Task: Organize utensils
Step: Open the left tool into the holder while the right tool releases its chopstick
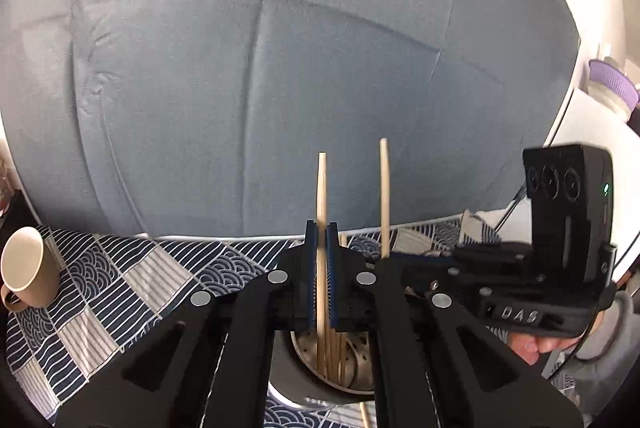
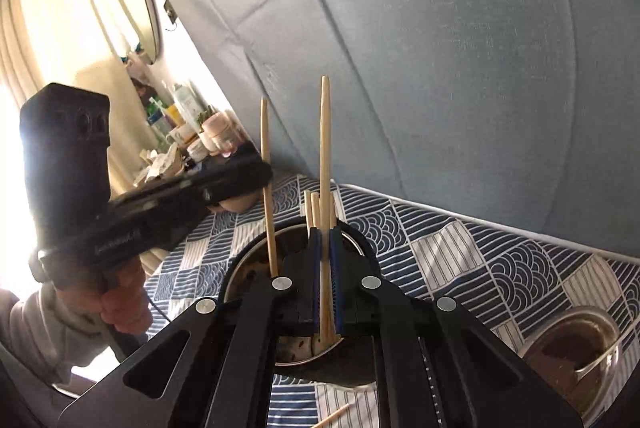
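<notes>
My left gripper (image 1: 322,232) is shut on a pale wooden chopstick (image 1: 321,183) that stands upright, its lower end inside a round perforated metal holder (image 1: 356,368) among several other chopsticks. My right gripper (image 2: 326,236) is shut on a second upright chopstick (image 2: 325,139), whose lower end is also down in the holder (image 2: 248,270). Each view shows the other tool: the right gripper's black body (image 1: 520,292) with its chopstick (image 1: 384,195), and the left gripper's black body (image 2: 160,211) with its chopstick (image 2: 267,187). A hand (image 2: 124,312) grips the left tool.
The holder stands on a blue-and-white patterned cloth (image 1: 120,292) in front of a grey-blue upholstered panel (image 1: 280,67). A beige mug (image 1: 26,270) lies at far left. A glass bowl (image 2: 572,352) sits at right. One loose chopstick (image 2: 336,414) lies on the cloth by the holder.
</notes>
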